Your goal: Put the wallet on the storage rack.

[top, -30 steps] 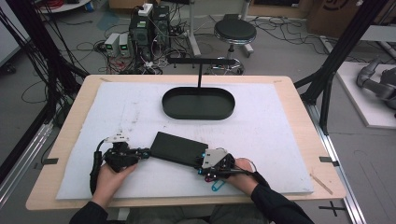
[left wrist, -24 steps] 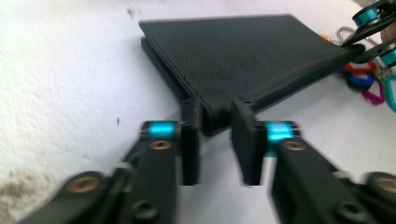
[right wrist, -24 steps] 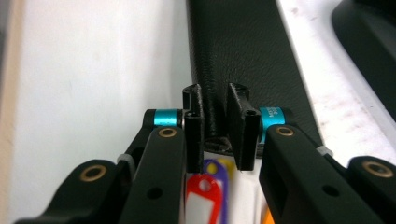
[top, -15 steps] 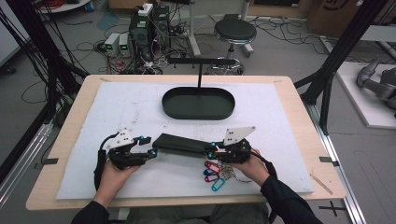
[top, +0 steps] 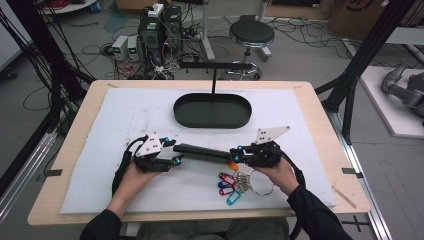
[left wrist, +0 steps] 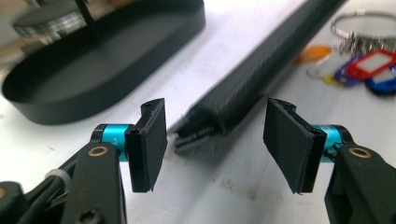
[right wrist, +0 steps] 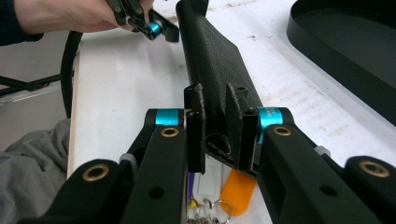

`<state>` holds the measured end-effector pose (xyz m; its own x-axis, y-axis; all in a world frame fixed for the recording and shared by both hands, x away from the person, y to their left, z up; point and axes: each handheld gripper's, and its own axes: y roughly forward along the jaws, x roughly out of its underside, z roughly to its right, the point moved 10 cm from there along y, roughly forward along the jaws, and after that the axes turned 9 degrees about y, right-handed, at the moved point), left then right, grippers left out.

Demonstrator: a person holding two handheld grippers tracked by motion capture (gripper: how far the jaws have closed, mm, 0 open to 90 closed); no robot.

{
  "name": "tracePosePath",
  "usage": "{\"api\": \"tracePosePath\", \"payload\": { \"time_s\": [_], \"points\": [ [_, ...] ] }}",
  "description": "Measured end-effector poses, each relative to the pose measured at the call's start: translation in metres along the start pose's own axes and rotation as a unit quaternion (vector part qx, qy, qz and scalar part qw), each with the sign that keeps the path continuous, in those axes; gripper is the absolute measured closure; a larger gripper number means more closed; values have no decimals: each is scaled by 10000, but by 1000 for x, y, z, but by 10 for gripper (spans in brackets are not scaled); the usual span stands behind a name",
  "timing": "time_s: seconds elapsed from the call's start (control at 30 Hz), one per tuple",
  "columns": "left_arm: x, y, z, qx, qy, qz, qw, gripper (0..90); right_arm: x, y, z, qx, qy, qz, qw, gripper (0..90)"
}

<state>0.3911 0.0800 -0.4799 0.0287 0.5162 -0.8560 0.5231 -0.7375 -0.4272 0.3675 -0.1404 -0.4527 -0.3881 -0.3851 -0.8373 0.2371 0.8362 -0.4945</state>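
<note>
Clamped on one end of the black pouch [right wrist: 212,65], the right gripper [top: 239,153] holds it edge-up between its pads, the case lifted off the white mat [top: 125,115] near the front of the table. In the right gripper view the pouch's textured side runs away from the jaws toward the left gripper [top: 176,159], which sits at the other end. Its jaws have just been opening and now stand wide, the pouch's zippered end lying between the two pads without touching either; that end looks blurred in the left gripper view, so whether it rests on the mat or hangs just above it is hard to tell. Just beneath the right gripper lies a bunch of keys [top: 240,182] on a ring, with orange, red, blue and teal tags spread on the mat. Farther back, at the middle of the mat, stands a black oval tray [top: 212,121] with a T-shaped post rising behind it.
</note>
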Motion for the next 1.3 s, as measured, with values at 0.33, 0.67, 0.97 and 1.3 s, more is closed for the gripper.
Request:
{"api": "tracePosePath", "payload": {
  "time_s": [0.33, 0.67, 0.97, 1.3],
  "points": [
    [-14, 4, 2, 225, 360, 142, 9990, 698, -3, -9, 12, 234, 113, 188, 9995, 739],
    [-28, -5, 14, 875, -500, 678, 9926, 752, -5, -9, 28, 628, 237, 312, 9973, 436],
    [-19, 0, 15, 622, -521, 588, 9950, 465, 0, -4, 29, 478, 82, 123, 9987, 731],
    [-17, 14, 18, 803, -457, 481, 9946, 625, -2, -5, 24, 338, -216, 60, 9992, 743]
  ]
}}
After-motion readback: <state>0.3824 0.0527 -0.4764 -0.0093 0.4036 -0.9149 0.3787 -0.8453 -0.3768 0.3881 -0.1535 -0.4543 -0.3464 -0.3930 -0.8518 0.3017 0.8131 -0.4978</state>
